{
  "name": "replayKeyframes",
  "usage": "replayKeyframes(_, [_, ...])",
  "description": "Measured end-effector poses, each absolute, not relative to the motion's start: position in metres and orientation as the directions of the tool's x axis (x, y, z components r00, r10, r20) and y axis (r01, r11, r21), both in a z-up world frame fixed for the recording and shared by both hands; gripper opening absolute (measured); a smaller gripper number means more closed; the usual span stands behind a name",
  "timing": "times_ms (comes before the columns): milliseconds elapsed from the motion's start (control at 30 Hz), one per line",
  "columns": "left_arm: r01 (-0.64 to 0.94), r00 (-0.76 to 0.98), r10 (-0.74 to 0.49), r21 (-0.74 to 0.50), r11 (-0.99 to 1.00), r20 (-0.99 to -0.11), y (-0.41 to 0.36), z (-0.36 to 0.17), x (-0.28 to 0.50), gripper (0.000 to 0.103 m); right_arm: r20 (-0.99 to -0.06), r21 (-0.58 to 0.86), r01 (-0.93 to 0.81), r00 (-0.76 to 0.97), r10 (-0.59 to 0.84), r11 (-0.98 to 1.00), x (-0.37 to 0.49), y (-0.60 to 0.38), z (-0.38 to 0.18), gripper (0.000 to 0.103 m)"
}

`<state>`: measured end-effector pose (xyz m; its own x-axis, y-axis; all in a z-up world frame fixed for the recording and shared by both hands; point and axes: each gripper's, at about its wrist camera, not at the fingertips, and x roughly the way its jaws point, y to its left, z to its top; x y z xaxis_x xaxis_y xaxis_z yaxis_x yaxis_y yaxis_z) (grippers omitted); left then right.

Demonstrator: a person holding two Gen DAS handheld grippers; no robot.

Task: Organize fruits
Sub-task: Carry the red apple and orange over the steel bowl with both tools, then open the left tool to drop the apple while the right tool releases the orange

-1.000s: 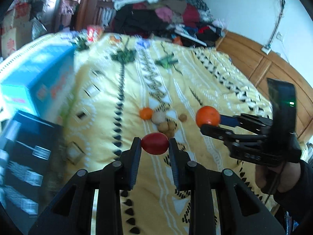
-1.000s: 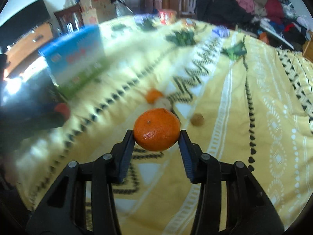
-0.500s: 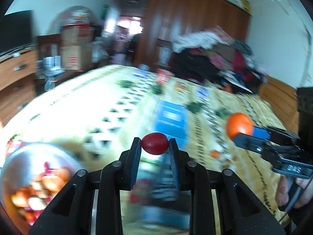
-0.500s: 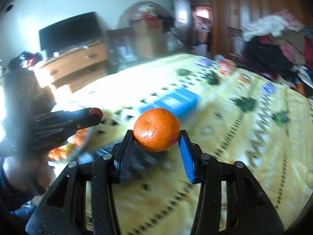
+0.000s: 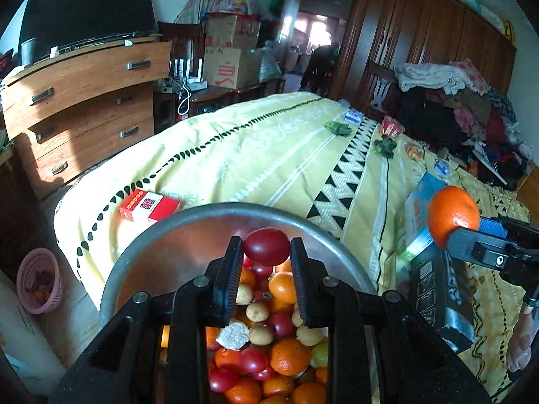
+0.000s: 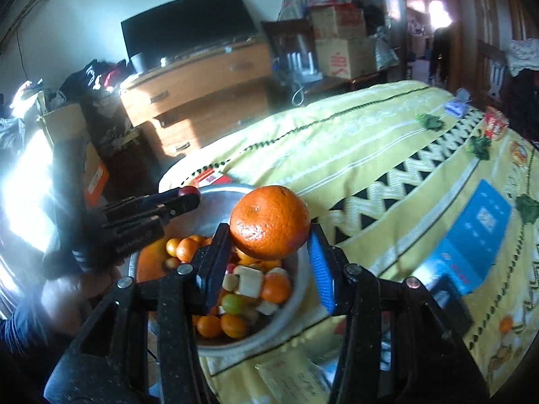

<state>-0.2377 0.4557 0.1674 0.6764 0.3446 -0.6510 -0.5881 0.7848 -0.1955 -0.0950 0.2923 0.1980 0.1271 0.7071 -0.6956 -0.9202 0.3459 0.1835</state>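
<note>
My left gripper is shut on a small red tomato and holds it over a metal bowl full of oranges, tomatoes and small pale fruits. My right gripper is shut on an orange and holds it above the right side of the same bowl. The right gripper with its orange shows at the right of the left wrist view. The left gripper shows at the left of the right wrist view.
The bowl sits near the corner of a bed with a yellow patterned cover. A red and white box, a blue box and a black box lie near it. A pink basket stands on the floor. A wooden dresser stands behind.
Both grippers have swung left from the loose fruit on the bed to the metal bowl, each still holding its fruit. The bowl now lies directly under them.
</note>
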Motion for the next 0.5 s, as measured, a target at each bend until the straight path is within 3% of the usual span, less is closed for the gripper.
replayKeyframes(233, [-0.597,0.621,0.318,-0.17,0.784,-0.716,0.462,0.132,-0.24,0.028,-0.769,0.196,-0.917,0.077,0.635,0.348,-0.102,0.319,0.165,0.047])
replayKeyframes(500, [-0.597,0.614,0.302,-0.179,0.782,-0.729,0.467,0.117,-0.241,0.028,-0.803,0.173,-0.914,0.085,0.59,0.368,-0.105,0.335,0.15,0.047])
